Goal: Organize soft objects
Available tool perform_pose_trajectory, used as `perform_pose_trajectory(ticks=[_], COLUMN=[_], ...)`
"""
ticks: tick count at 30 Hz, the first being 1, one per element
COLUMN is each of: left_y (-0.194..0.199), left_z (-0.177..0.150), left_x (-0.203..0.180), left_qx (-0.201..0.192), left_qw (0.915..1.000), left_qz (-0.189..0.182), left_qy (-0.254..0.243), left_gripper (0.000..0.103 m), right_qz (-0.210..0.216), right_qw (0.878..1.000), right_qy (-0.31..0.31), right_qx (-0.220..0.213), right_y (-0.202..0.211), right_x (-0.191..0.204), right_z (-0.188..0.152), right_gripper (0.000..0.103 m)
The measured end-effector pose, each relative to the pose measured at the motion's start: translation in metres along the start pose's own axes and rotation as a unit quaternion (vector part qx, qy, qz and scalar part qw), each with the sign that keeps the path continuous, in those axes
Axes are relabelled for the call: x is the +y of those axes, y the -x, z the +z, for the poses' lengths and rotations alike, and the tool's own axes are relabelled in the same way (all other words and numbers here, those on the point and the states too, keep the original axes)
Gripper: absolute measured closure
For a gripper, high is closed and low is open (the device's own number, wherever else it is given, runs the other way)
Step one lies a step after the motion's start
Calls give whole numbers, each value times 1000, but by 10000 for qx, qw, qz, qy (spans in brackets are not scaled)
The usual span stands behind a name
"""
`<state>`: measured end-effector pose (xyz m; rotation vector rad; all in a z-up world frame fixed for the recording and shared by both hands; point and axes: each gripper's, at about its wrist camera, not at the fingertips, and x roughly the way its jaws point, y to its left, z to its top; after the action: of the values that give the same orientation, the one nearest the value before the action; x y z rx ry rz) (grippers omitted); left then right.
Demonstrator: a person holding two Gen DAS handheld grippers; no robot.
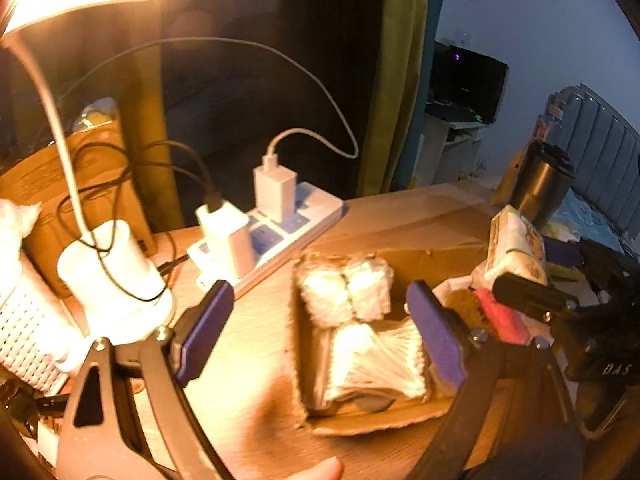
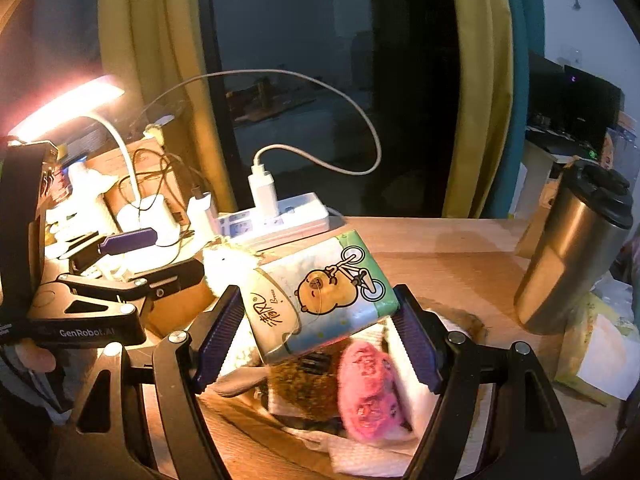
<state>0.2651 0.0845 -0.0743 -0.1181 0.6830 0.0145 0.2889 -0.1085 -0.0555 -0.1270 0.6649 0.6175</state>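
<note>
My right gripper (image 2: 318, 314) is shut on a tissue pack (image 2: 320, 296) printed with a cartoon bear on a bicycle, held tilted above a pile of soft items: a pink fuzzy piece (image 2: 370, 390), a brown scrubby pad (image 2: 300, 390) and white paper towels (image 2: 412, 392). The pack also shows in the left wrist view (image 1: 516, 246). My left gripper (image 1: 320, 336) is open and empty above a cardboard tray (image 1: 360, 420) that holds cotton pads (image 1: 344, 292) and cotton swabs (image 1: 376, 360). It shows at the left in the right wrist view (image 2: 132, 256).
A white power strip (image 2: 280, 218) with chargers and cables lies at the back of the wooden desk (image 2: 440, 256). A lit desk lamp (image 1: 112, 276) stands left. A steel tumbler (image 2: 572, 248) stands right. A white basket (image 1: 24, 332) sits far left.
</note>
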Motion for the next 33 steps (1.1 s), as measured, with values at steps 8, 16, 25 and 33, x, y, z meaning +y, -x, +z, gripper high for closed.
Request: perform_pose_trajectory(ticks=[8, 16, 25, 33], left_y=[12, 21, 30, 43], left_z=[-5, -10, -15, -16], left_x=[19, 33, 37, 32], left_qx=[-92, -150, -224, -323], left_qw=[9996, 9991, 9988, 9987], left_qz=[126, 169, 182, 106], left_qy=[216, 353, 404, 367], left_gripper=[14, 14, 14, 14], right_qz=[273, 475, 369, 237], right_qw=[9993, 9978, 9977, 9985], right_qy=[207, 300, 410, 382], right_qx=[125, 339, 398, 300], right_y=[-9, -24, -28, -13], right_x=[27, 46, 55, 53], right_z=[0, -5, -6, -3], right_gripper=[25, 25, 14, 13])
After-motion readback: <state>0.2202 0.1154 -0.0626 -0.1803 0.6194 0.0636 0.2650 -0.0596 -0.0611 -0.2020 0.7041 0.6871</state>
